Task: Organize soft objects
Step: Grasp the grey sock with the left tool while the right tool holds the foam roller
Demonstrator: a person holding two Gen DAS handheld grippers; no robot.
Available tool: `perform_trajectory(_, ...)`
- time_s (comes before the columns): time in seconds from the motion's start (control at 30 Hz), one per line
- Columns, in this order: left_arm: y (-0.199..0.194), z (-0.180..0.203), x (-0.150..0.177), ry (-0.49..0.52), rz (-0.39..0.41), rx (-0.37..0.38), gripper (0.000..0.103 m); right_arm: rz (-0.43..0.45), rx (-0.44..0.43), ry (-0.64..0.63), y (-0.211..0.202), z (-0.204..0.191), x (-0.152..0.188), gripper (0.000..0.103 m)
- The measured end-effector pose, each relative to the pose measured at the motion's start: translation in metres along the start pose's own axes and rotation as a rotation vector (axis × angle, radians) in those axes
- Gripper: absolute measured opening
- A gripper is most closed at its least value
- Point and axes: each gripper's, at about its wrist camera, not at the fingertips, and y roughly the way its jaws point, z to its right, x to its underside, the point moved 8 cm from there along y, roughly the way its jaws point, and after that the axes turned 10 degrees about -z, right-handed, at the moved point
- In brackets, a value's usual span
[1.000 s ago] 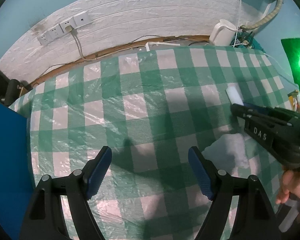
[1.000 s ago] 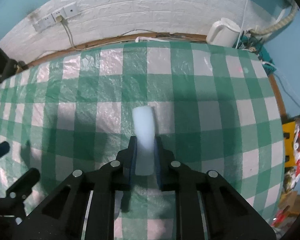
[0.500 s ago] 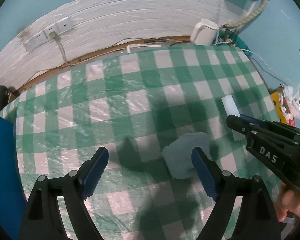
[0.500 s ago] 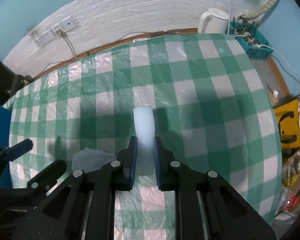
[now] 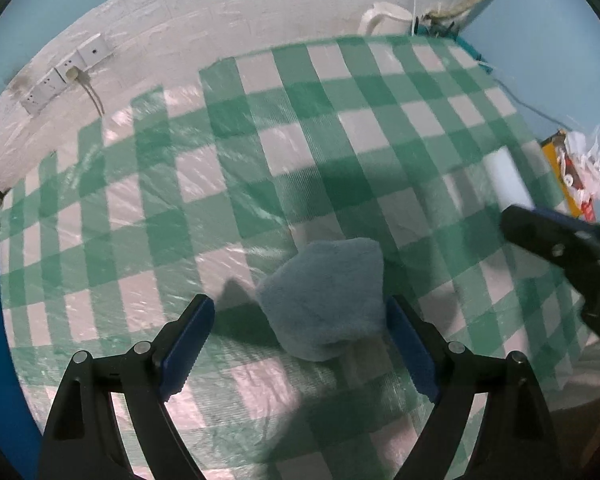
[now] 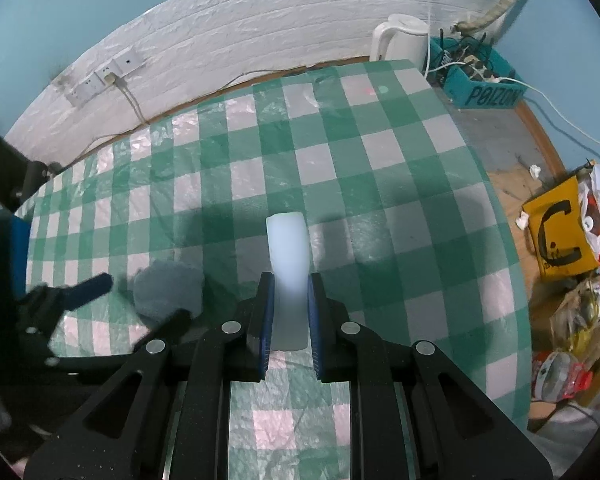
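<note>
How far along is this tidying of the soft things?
Nothing looks put away yet. The right gripper is clamped on a white foam block, held above the checked tablecloth. The open left gripper straddles a blue-grey cloth, not yet gripped.

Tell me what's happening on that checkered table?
A person is tidying soft things with two hand-held grippers. The right gripper is shut on a pale foam block and holds it above the table. The left gripper is open, with its jaws on either side of a blue cloth that lies crumpled on the table. It has not closed on the cloth yet, so grabbing it looks like the next step.
</note>
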Motion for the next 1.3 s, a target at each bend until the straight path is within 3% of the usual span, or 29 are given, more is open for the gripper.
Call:
perform_trajectory(0.17,0.004,-0.001,-0.001,-0.018,0.0,0.015,0.078,0.003,-0.002,-0.021,-0.003,-0.004,0.002,0.015)
perform_trajectory(0.27,0.005,-0.005,-0.002,-0.02,0.002,0.003,0.046,-0.006,-0.006,-0.027,-0.001,-0.006,0.003,0.015)
perform_trajectory(0.37,0.001,-0.01,-0.001,-0.018,0.015,-0.009,0.031,-0.009,-0.004,-0.036,0.001,-0.009,0.004,0.015)
perform_trajectory(0.57,-0.015,-0.028,0.0,-0.045,0.041,-0.022,0.026,-0.003,-0.001,-0.064,-0.003,-0.02,0.004,0.015)
perform_trajectory(1.3,-0.094,-0.08,0.031,-0.14,0.144,-0.068,0.026,0.095,-0.057,-0.227,-0.06,-0.089,0.011,0.015)
